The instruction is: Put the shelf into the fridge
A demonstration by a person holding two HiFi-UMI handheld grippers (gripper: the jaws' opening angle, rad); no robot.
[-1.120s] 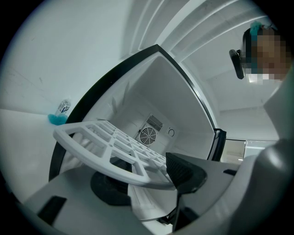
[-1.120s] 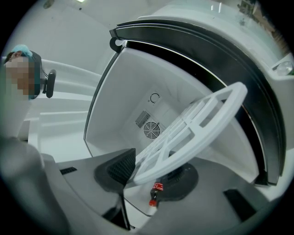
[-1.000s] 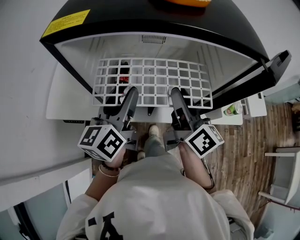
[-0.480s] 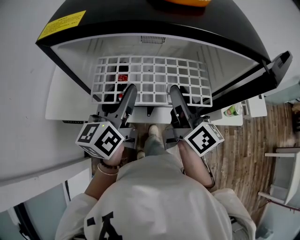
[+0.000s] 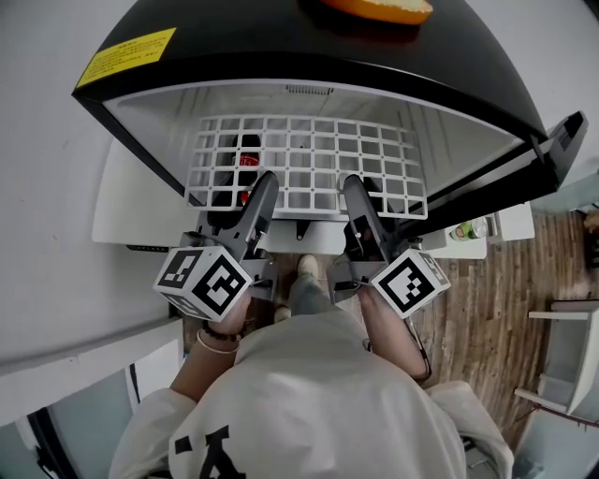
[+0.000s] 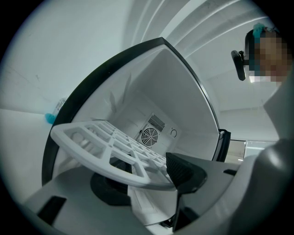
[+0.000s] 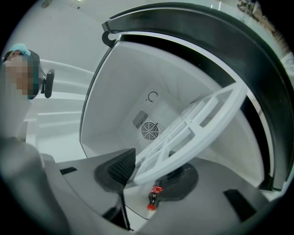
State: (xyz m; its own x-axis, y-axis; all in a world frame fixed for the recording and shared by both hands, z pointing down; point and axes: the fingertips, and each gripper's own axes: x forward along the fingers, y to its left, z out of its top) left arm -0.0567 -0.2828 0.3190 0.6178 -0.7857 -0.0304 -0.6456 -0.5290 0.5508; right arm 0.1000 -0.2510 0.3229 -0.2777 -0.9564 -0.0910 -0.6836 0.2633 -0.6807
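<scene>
Jaws of left gripper (image 5: 266,180) and right gripper (image 5: 351,181) clenched on shelf (image 5: 309,159), fan (image 6: 149,136) visible only in gripper views

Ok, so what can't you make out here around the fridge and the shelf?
Head view: the orange object on the fridge is cut off by the top edge.
Head view: the yellow sticker has print too small to read.
Head view: the bottle is mostly hidden under the shelf.
Right gripper view: a jaw pad hides most of the bottle.
</scene>
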